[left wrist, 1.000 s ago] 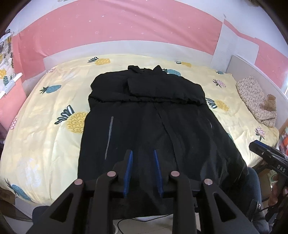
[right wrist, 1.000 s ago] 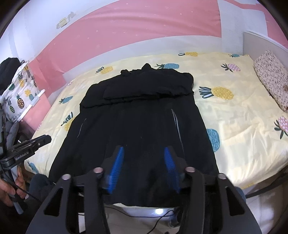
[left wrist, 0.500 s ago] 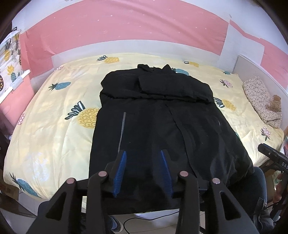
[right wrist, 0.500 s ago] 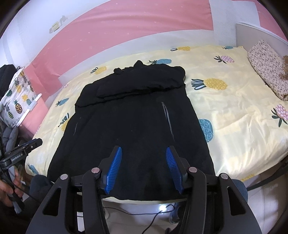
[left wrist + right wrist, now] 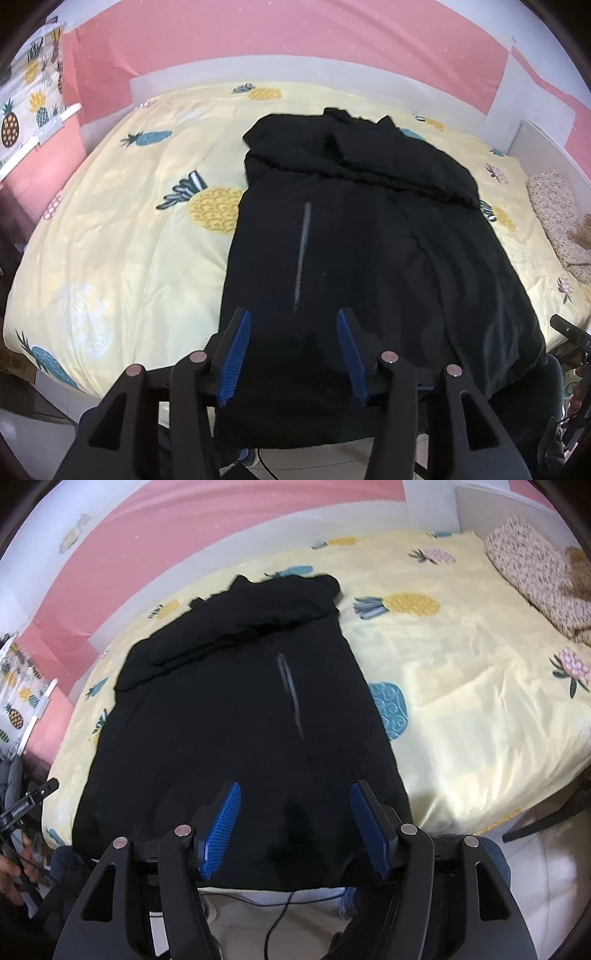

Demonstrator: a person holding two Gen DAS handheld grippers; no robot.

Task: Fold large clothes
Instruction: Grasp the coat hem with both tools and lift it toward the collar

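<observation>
A large black jacket (image 5: 369, 258) lies flat on the bed, collar at the far end, sleeves folded across its upper part, and its near hem hangs over the bed's front edge. A grey zip line (image 5: 302, 254) runs down its left side, and another zip (image 5: 290, 694) shows in the right wrist view. My left gripper (image 5: 291, 317) hovers above the near left part of the jacket (image 5: 240, 720), its jaws opening, nothing between them. My right gripper (image 5: 295, 790) hovers above the near right part, jaws also opening and empty.
The bed carries a yellow pineapple-print quilt (image 5: 122, 229). A flowered pillow (image 5: 535, 572) lies at the right end. A pink and white wall (image 5: 258, 40) stands behind. A hand with the other gripper (image 5: 22, 812) shows at the left edge. A cable (image 5: 277, 919) lies on the floor.
Both grippers have come down and closer to the near end of the jacket, and both sets of jaws stand wider apart than before.
</observation>
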